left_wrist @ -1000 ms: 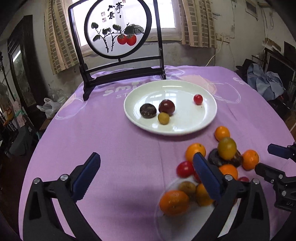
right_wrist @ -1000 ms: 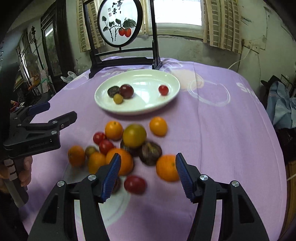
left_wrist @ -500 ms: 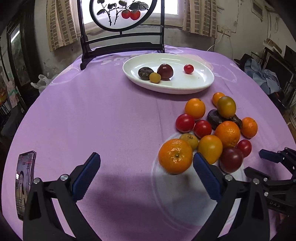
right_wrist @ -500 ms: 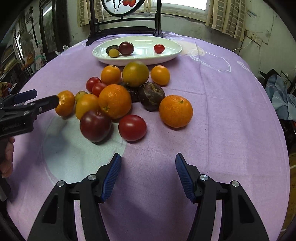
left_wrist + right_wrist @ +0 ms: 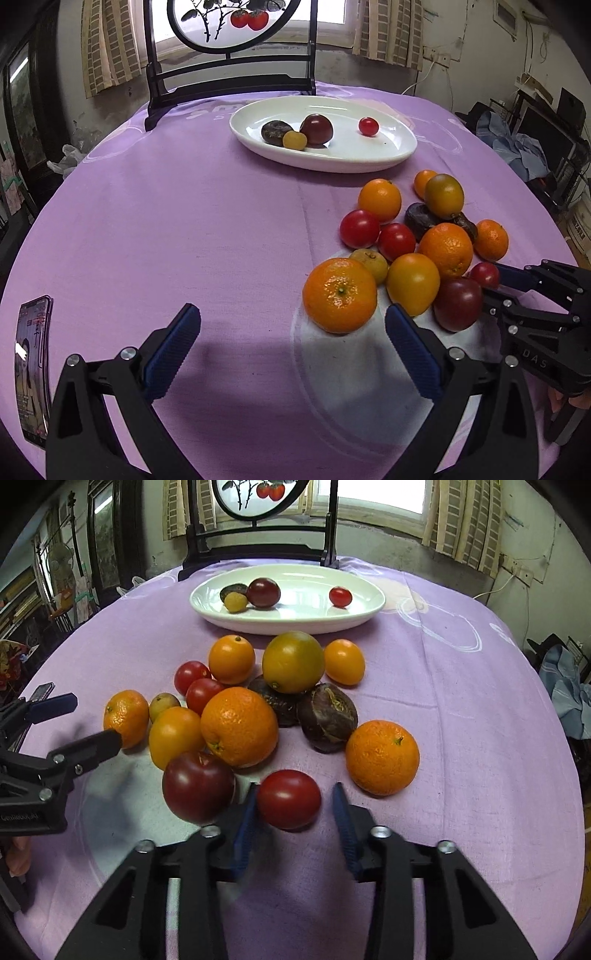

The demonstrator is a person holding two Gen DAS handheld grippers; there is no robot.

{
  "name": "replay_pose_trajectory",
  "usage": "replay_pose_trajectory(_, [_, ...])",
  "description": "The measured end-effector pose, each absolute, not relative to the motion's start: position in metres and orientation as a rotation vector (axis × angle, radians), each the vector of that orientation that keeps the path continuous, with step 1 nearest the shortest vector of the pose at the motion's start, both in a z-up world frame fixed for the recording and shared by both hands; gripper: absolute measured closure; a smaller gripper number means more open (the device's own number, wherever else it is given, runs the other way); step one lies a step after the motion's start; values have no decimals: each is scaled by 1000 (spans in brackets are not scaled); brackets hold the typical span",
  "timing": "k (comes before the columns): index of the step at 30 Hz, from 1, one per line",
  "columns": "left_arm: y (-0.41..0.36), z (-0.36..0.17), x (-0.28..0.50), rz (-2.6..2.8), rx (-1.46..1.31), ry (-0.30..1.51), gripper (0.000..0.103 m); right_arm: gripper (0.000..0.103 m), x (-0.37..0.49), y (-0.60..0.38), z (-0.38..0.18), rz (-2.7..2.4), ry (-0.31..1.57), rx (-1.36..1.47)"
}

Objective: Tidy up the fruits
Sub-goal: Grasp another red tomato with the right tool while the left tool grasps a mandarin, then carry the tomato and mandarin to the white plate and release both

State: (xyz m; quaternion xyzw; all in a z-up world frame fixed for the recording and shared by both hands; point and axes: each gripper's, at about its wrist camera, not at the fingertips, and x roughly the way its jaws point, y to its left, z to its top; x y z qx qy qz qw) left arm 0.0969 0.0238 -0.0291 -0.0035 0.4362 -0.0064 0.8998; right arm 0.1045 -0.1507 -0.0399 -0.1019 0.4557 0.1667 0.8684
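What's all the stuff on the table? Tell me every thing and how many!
plate: one, white, table's far side
fruits on plate: four; dark brown, yellow, dark red, red
orange fruits: six, orange, pile on cloth
red tomatoes: three, red, pile
dark red fruit: one, pile's near edge
greenish-yellow fruit: one, pile's back
wrinkled fruits: two, dark brown, pile's middle
small yellowish fruit: one, pile's left
tablecloth: one, purple
painted screen: one, dark frame, behind plate
phone: one, table's left edge
left gripper: one, black with blue fingers, open
right gripper: one, same colours, shut on a red tomato
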Motion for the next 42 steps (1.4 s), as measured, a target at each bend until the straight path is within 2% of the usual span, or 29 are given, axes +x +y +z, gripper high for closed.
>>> replay_pose_trajectory(12, [16,-39,99,-17,17,918,5,70,87,-180,-36,330,952,-92])
replay_pose_trajectory(13, [15,-40,99,-21,24,920,7,70,87,-181,-37,333,954,-83])
replay_pose_trajectory(16, [9,-46,103,-51,36,944,37,70,86,-184,-37,342,954,-67])
replay_pose_trajectory(18, [7,-45,106,-55,48,927,41,70,84,-183,-37,346,949,-77])
replay_pose_trajectory(21, [5,-46,111,-73,42,928,53,70,81,-182,-37,356,943,-90])
replay_pose_trajectory(22, [5,-45,110,-86,34,928,61,70,80,-182,-37,362,940,-90])
replay_pose_trajectory(31, [9,-27,93,-108,-4,934,61,70,73,-193,-29,374,904,-30])
replay_pose_trajectory(36, [10,8,83,-131,-7,849,61,70,65,-197,-9,452,832,68])
replay_pose_trajectory(42, [6,46,95,-120,53,783,61,71,71,-182,25,444,768,-11])
